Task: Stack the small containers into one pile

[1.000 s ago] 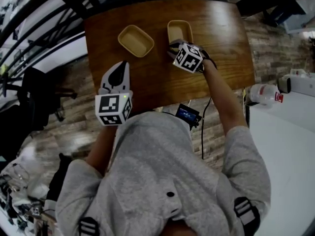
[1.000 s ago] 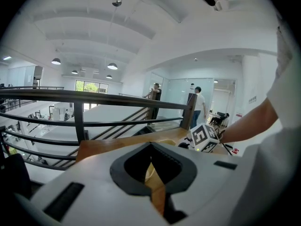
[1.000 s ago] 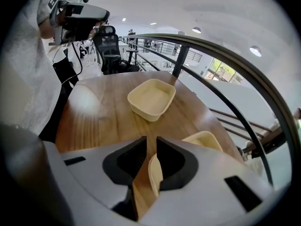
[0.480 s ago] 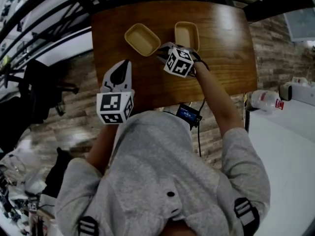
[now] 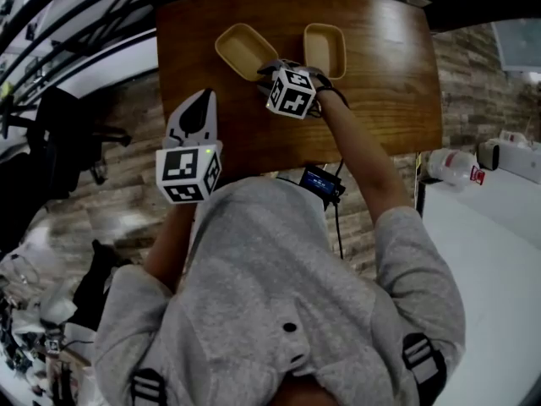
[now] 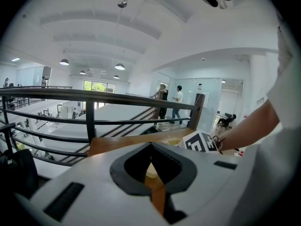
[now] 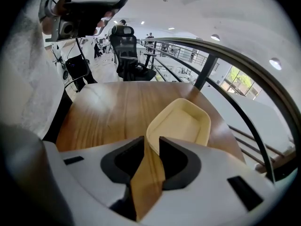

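Observation:
Two tan small containers sit apart at the far side of the wooden table [image 5: 380,100]: a left container [image 5: 242,51] and a right container [image 5: 325,49]. My right gripper [image 5: 270,70] is at the left container's near right corner. In the right gripper view that container [image 7: 182,124] lies just ahead with its near rim between the opening jaws of the right gripper [image 7: 149,168]; the pads do not press on it. My left gripper [image 5: 201,104] hovers by the table's near left edge, jaws a little apart and empty. In the left gripper view the left gripper [image 6: 156,182] points towards the right container [image 6: 175,142].
A metal railing [image 6: 94,98] runs past the table's far and left edges. A black office chair [image 5: 63,134] stands left of the table. A small device with a lit screen [image 5: 321,184] hangs at the near edge. A plastic bottle [image 5: 452,166] lies to the right.
My right gripper has moved left, from the right container to the left container's near corner. My left gripper has stayed about where it was.

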`<move>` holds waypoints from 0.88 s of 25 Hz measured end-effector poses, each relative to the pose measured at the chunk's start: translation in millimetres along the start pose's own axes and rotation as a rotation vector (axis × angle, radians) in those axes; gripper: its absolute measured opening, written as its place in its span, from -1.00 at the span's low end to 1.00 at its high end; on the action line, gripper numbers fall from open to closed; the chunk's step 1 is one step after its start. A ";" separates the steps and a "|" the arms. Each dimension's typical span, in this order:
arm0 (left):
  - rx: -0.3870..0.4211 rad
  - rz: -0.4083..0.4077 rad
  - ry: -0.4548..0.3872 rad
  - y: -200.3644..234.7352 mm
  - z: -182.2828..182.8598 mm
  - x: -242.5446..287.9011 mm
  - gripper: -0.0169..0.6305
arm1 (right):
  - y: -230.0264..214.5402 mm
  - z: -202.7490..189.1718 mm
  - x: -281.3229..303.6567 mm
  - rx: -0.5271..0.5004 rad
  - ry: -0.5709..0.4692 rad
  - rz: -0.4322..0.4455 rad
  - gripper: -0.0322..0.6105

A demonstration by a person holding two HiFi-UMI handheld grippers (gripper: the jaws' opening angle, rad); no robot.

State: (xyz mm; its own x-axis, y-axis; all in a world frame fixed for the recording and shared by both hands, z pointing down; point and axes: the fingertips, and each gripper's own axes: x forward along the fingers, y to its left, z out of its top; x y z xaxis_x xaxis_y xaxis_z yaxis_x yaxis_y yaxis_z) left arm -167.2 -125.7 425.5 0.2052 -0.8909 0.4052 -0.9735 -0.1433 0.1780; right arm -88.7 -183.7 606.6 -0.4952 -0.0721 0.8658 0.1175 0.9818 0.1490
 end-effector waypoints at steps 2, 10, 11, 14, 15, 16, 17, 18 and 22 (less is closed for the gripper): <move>-0.004 0.005 0.000 0.0 -0.4 -2.0 -0.91 | 4.0 -3.0 2.9 -0.018 0.021 0.009 -0.55; -0.011 0.020 -0.002 9.2 -1.0 -5.9 -0.91 | 4.9 -5.6 16.2 -0.042 0.055 0.006 -0.59; -0.013 0.022 -0.004 10.1 -0.7 -6.6 -0.91 | 4.6 -5.4 17.1 -0.047 0.057 0.003 -0.61; -0.018 0.028 -0.007 12.5 -1.4 -7.6 -0.91 | 3.2 -4.3 18.6 -0.082 0.065 -0.010 -0.74; -0.020 0.031 -0.007 13.7 -2.0 -7.7 -0.91 | 2.4 -3.6 19.2 -0.091 0.069 -0.014 -0.79; -0.022 0.033 -0.007 14.7 -2.2 -8.1 -0.91 | 1.7 -3.0 19.7 -0.096 0.073 -0.016 -0.81; -0.024 0.035 -0.007 15.6 -2.3 -8.7 -0.91 | 1.2 -2.7 20.1 -0.098 0.078 -0.016 -0.81; -0.024 0.035 -0.007 16.2 -2.3 -9.2 -0.91 | 0.7 -2.7 20.4 -0.102 0.084 -0.017 -0.81; -0.028 0.031 -0.003 16.9 -4.2 -8.6 -0.91 | -0.2 -5.2 22.1 -0.126 0.104 -0.021 -0.82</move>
State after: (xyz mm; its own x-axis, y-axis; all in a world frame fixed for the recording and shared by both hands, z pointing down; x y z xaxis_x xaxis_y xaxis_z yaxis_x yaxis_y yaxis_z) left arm -184.9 -118.7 428.8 0.1744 -0.8962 0.4079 -0.9763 -0.1033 0.1904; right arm -95.1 -186.4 628.1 -0.4079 -0.1164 0.9056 0.2186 0.9505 0.2206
